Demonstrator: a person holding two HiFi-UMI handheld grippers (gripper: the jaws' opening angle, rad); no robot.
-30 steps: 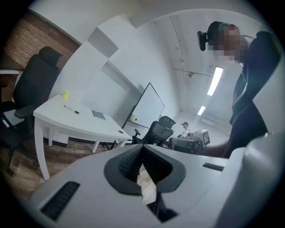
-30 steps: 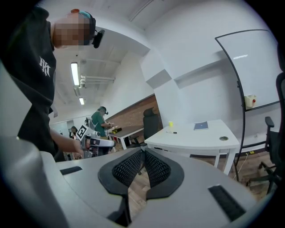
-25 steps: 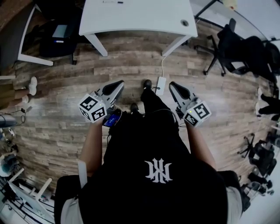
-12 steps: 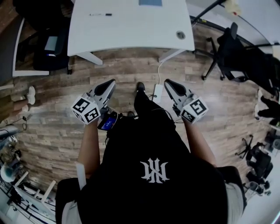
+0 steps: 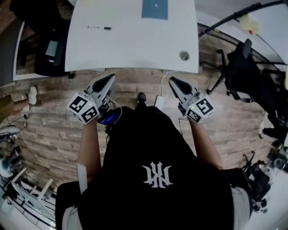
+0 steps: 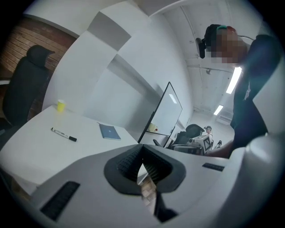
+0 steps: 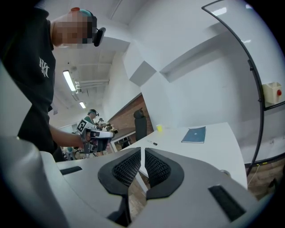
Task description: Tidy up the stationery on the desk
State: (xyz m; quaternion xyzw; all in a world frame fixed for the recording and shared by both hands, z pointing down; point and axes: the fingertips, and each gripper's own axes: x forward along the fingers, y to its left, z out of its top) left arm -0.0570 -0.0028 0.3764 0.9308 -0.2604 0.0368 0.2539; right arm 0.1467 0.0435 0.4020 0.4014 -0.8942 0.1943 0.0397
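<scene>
The left gripper (image 6: 142, 153) had its ribbed black pads pressed together with nothing between them. It touched nothing and hung in the air just short of the near edge of the smooth white rectangular desk (image 5: 130, 45). The right gripper (image 7: 141, 156) was likewise closed and empty, with only a hairline slit between its cross-hatched rubber pads, and it hung short of the same edge.

The stationery lay on the desk, well apart from both claws. A black-capped white marker pen (image 5: 100, 28) lay toward the left, and a thin blue notebook (image 5: 155, 9) lay flat at the far side, nearer the middle.

The head view showed the two grippers side by side above the wood-plank floor (image 5: 54, 117), with a white power strip (image 5: 159, 101) on the floor between them. It also showed a grey round cable grommet (image 5: 184, 55) set into the desk's near right corner.

Both gripper views, looking low across the desktop, added a small yellow object (image 6: 60, 105) at the far left corner, which the head view did not plainly show. It was possibly a cup, though too small to be sure. They also showed a black high-backed office chair (image 6: 24, 89) standing beside the desk. Only the right gripper view showed the left gripper from the side, held in a hand.
</scene>
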